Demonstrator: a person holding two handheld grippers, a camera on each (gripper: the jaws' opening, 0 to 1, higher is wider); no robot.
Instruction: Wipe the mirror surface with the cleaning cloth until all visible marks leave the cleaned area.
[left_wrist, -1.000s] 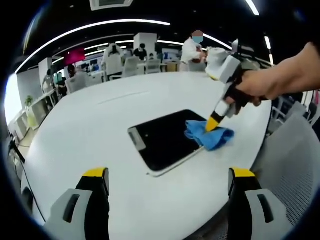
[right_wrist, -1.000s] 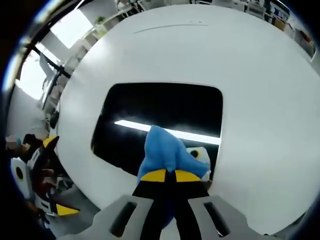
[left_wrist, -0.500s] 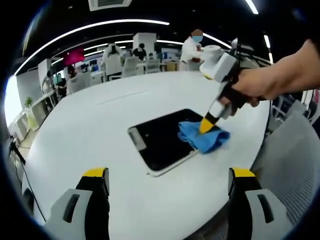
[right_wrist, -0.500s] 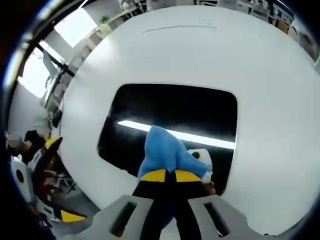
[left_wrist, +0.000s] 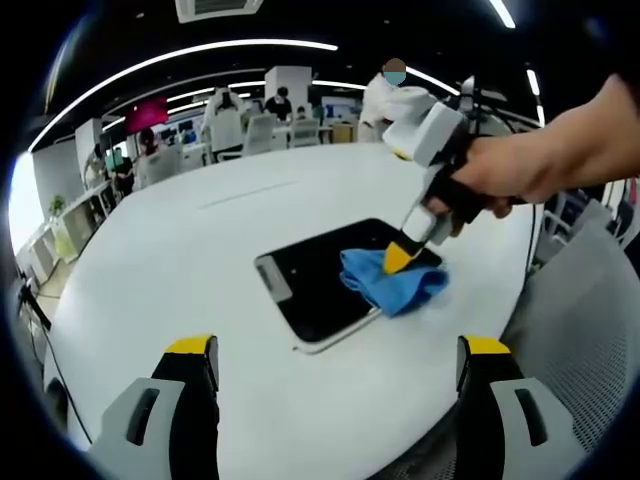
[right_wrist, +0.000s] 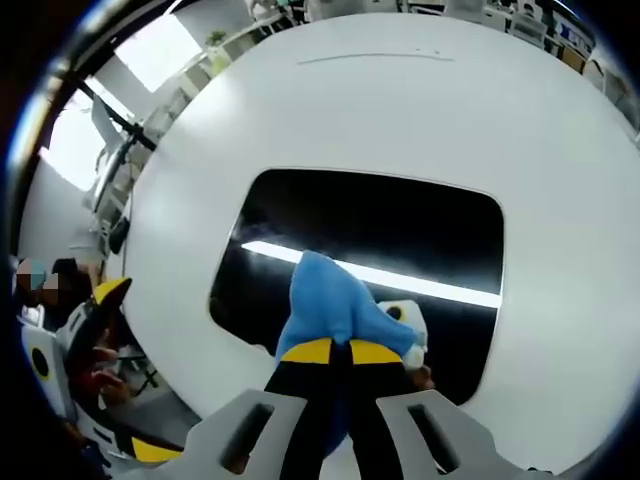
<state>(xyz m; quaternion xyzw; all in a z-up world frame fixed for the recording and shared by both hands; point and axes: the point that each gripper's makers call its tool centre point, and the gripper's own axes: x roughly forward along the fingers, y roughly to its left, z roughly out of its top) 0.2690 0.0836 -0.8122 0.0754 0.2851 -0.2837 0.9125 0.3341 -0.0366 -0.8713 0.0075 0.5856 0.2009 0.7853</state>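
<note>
My right gripper (right_wrist: 331, 352) has its yellow-tipped jaws pressed together on a bunched fold of the blue cleaning cloth (right_wrist: 335, 303), pinching it. In the left gripper view the same right gripper (left_wrist: 397, 258) comes down from the upper right, held in my hand (left_wrist: 505, 175), tips planted on the cloth (left_wrist: 390, 281). The cloth lies on the mirror (left_wrist: 335, 276), covering its near-right end and spilling slightly over that edge onto the table.

The mirror is a dark, rounded rectangle with a pale frame, lying flat on the round white table (left_wrist: 200, 270). In the left gripper view its long axis runs diagonally, from lower left to upper right. In the right gripper view the mirror (right_wrist: 380, 240) lies crosswise ahead of my jaws, reflecting a bright strip of ceiling light. I cannot make out any marks on the glass.

My left gripper (left_wrist: 335, 400) hovers above the near table edge, well apart from the mirror, its jaws spread wide and holding nothing.

Beyond the table are office desks and people (left_wrist: 385, 100).
</note>
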